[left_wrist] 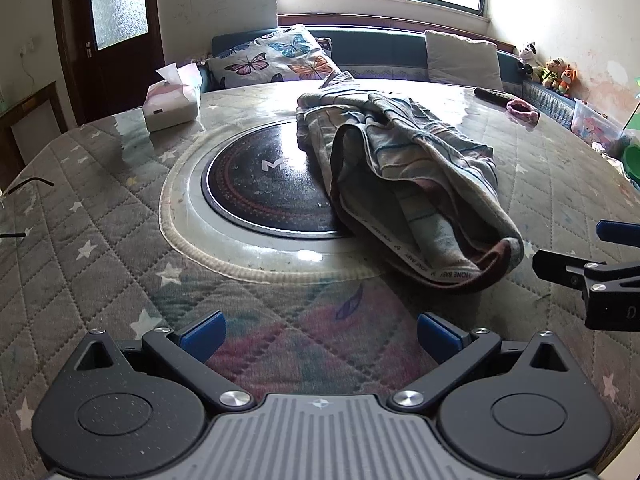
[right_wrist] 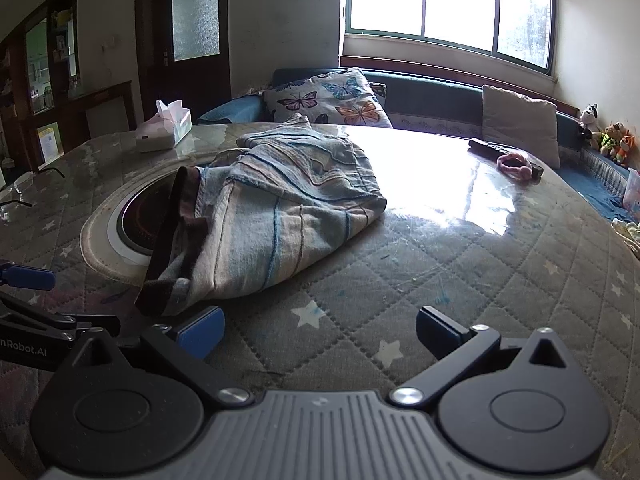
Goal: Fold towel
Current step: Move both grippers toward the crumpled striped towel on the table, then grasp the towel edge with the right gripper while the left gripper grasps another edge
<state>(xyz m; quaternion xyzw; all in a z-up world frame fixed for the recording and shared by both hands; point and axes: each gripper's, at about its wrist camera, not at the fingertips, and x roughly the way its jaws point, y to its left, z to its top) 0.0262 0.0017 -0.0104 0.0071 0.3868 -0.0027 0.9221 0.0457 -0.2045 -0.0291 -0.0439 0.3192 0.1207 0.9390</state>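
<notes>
So far nothing of the fold is done: the towel (left_wrist: 404, 184) lies in a loose, rumpled heap on the counter (left_wrist: 100, 200), partly draped over the right side of the dark round hob plate (left_wrist: 264, 184) set into it, with its dark-bordered edge and printed label band turned toward you. Your left hand-held gripper (left_wrist: 320, 338) hovers short of the cloth with its blue pads spread wide and nothing between them; your right hand-held gripper (right_wrist: 320, 332) is just as wide and empty, its left pad close to the towel's near corner but, as far as you can tell, not touching it. Everything is left to do, by the look of it: you need to pick up two corners, spread the towel flat on the quilted cover, then bring the edges together. A tissue box (left_wrist: 172, 98) sits beyond the hob, well apart from the towel
</notes>
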